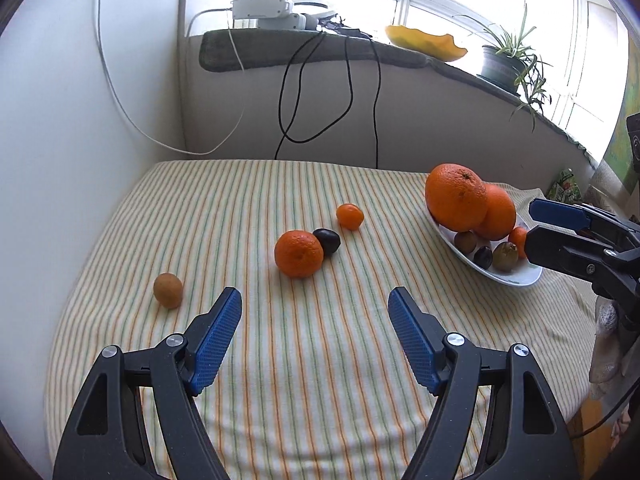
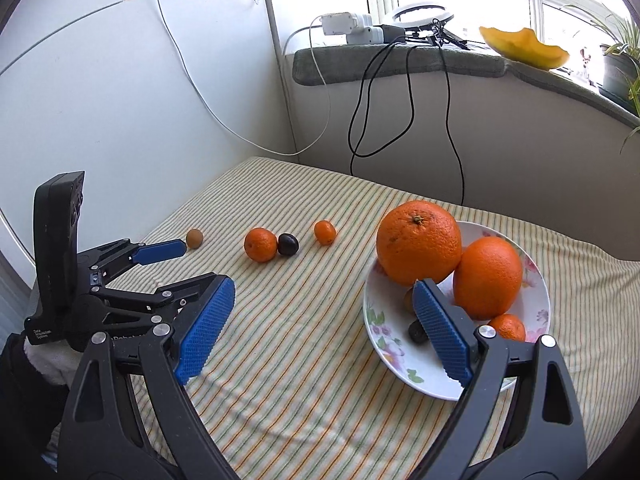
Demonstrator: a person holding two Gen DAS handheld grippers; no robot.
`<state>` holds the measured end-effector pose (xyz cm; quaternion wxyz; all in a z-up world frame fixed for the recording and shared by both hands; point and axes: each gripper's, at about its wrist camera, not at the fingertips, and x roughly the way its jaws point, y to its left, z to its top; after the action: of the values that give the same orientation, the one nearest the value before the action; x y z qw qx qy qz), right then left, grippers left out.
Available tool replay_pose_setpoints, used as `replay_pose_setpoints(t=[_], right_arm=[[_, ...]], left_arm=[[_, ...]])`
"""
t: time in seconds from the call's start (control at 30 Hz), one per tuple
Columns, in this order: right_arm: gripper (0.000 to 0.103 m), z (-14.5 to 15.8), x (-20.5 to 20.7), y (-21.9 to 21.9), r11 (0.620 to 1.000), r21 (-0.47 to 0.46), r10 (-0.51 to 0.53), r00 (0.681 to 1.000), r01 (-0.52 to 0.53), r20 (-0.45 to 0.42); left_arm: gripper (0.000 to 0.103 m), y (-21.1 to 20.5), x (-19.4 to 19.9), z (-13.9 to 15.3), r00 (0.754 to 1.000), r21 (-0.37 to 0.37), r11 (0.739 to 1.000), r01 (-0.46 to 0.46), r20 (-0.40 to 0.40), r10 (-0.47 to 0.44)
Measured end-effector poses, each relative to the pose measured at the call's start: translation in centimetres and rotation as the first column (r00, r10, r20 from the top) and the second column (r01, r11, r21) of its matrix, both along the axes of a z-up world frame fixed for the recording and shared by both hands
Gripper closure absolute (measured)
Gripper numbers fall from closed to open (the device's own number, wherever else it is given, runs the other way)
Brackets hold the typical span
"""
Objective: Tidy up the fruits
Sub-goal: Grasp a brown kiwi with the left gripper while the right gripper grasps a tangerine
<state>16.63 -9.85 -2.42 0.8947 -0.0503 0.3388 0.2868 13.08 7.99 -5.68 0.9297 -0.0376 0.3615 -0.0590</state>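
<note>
Our left hand-held gripper [image 1: 314,312] hung released and empty above the striped-cloth counter [image 1: 280,360], a round orange mandarin [image 1: 299,253] lying ahead between its jaws; our right hand-held gripper [image 2: 324,304], likewise released, hovered beside the white floral bowl [image 2: 400,364] of fruit.

Four fruits loose on the striped cloth: a brownish kiwi [image 1: 168,290] off alone at the left, a mandarin [image 1: 299,253] mid-table touching a dark plum [image 1: 327,241], a smaller tangerine [image 1: 349,216] just beyond. At the right, a white floral plate [image 2: 400,364], piled: big orange [image 2: 419,242] leaning on a second orange [image 2: 488,277], with a small tangerine [image 2: 507,327], brownish fruits and a dark plum [image 2: 417,333] tucked below.
</note>
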Motion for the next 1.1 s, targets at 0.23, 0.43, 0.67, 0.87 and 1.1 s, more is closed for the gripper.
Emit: replay_pose_setpoints(t=[0.23,0.43,0.67,0.87,1.1], right_arm=[[0.010,-0.5,0.6,3.6,0.996,-0.019,0.090,0.996,-0.090,-0.003],[0.011,-1.2,0.8,6.5,0.987,-0.055,0.150,0.989,-0.150,-0.007],[0.027,-2.1,1.8,9.5,0.973,-0.086,0.210,0.977,-0.213,-0.043],[0.052,-3.6,2.7,11.9,0.958,-0.136,0.248,0.967,-0.254,-0.064],[0.059,-4.6,4.5,13.1,0.959,-0.159,0.227,0.971,-0.236,-0.072]], left_arm=[[0.027,3.2,-0.6,-0.6,0.999,0.002,0.999,-0.043,-0.006,0.043],[0.033,5.4,-0.7,-1.1,0.997,0.005,0.998,-0.069,-0.014,0.069],[0.048,8.1,-0.1,-1.5,0.994,-0.010,0.994,-0.105,-0.028,0.105],[0.061,9.1,0.7,-2.1,0.994,-0.031,0.994,-0.102,-0.041,0.101],[0.067,9.4,1.7,-2.8,0.994,-0.052,0.994,-0.093,-0.055,0.090]])
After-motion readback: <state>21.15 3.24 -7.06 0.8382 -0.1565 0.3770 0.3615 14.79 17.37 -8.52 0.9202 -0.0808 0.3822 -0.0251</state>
